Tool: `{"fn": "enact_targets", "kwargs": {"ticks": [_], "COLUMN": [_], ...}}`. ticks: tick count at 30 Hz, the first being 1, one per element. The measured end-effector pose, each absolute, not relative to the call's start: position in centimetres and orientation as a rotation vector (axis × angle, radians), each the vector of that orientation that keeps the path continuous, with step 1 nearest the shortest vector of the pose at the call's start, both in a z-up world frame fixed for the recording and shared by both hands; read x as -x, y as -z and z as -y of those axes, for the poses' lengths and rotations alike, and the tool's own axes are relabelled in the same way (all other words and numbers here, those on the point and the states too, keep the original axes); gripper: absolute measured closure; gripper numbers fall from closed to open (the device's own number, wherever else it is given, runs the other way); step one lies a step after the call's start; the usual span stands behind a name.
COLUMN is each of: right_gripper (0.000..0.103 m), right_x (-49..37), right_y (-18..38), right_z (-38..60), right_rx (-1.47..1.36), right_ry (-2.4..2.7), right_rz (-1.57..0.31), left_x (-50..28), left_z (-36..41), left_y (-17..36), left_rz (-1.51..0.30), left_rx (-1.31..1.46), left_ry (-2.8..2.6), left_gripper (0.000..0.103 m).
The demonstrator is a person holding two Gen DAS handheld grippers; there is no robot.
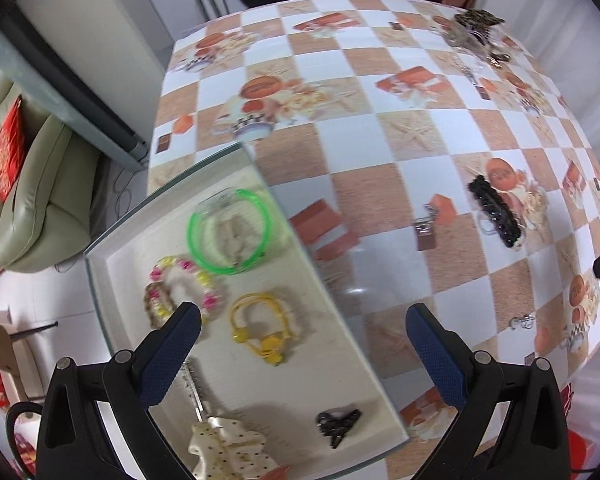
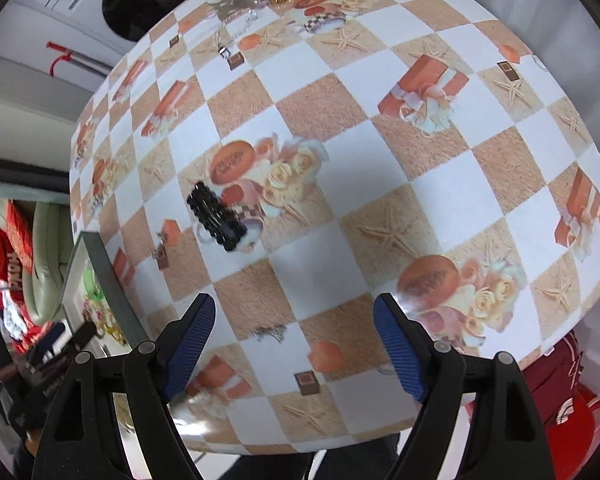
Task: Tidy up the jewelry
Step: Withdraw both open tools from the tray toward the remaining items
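Both grippers hang empty over the checkered tabletop (image 1: 400, 80).

Left wrist view: left gripper (image 1: 304, 316), fingers spread, above the tray (image 1: 112, 264) holding a green bangle (image 1: 229, 232) and yellow bracelet (image 1: 262, 328); a black hair clip (image 1: 498, 212) lies well right of the tray.
Right wrist view: right gripper (image 2: 294, 316), fingers spread, over a small silver piece (image 2: 270, 332); the hair clip (image 2: 216, 216) lies just right of the tray (image 2: 108, 272).

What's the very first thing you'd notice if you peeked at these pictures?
Probably the bright green bangle glowing in the pale tray at the table's corner, with a yellow bracelet nearer the left gripper. Next, the chunky black hair clip lying alone on the checkered tablecloth, ahead of the right gripper.
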State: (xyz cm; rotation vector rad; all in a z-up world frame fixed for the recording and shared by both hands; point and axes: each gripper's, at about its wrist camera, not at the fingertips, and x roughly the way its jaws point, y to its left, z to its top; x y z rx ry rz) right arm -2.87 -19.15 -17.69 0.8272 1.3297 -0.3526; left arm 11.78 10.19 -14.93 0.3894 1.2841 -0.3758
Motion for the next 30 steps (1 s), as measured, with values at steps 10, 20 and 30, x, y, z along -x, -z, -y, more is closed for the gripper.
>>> {"fn": "enact_targets", "kwargs": {"ticks": [10, 20, 30], "right_gripper": [0.019, 0.019, 0.019], "right_x": [3.6, 3.2, -1.2], "right_y": [19.2, 20.4, 20.9], "right_z": [16.4, 15.1, 15.7], "right_rx": [-0.731, -0.678, -0.567], "right_ry": [0.28, 0.251, 0.211], "right_rz": [-1.415, -1.448, -1.437], "left_x": [-11.8, -12.2, -13.1], "left_z": [-6.4, -3.5, -1.8], "left_y": [15.6, 16.7, 18.6], "left_rz": [-1.288, -1.303, -1.308], "left_rx": [-0.405, -0.42, -0.464], "left_ry": [0.433, 0.473, 0.494], "left_gripper": [0.0, 0.0, 0.0]}}
